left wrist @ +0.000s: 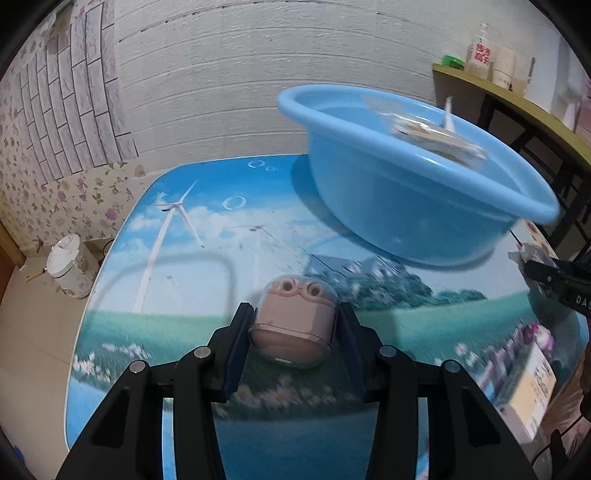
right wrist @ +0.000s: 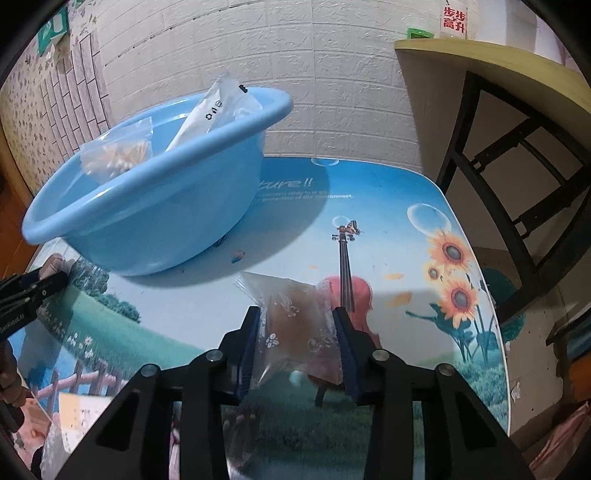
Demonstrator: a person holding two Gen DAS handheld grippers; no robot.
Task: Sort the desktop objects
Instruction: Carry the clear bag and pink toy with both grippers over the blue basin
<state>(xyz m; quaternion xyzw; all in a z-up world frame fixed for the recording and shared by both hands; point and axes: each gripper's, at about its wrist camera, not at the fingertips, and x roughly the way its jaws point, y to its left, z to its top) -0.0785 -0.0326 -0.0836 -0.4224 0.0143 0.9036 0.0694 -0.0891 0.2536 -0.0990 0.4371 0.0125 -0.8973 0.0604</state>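
Note:
A pink earbud case (left wrist: 295,328) in a clear cover sits between the fingers of my left gripper (left wrist: 295,310), which is shut on its two sides just above the printed tabletop (left wrist: 177,280). My right gripper (right wrist: 296,312) is shut on a clear plastic bag (right wrist: 295,332) with brownish contents and white flower prints. A light blue basin (left wrist: 406,214) stands at the back of the table, right of the left gripper and left of the right one (right wrist: 147,218). It holds a bag of cotton swabs (right wrist: 114,155) and a white packet (right wrist: 210,114).
A cardboard box (left wrist: 532,387) and more packets lie at the table's front between the two grippers. A yellow-topped side table (right wrist: 498,70) with a bottle (right wrist: 454,18) and black legs stands right of the table. A white bucket (left wrist: 70,266) sits on the floor at the left.

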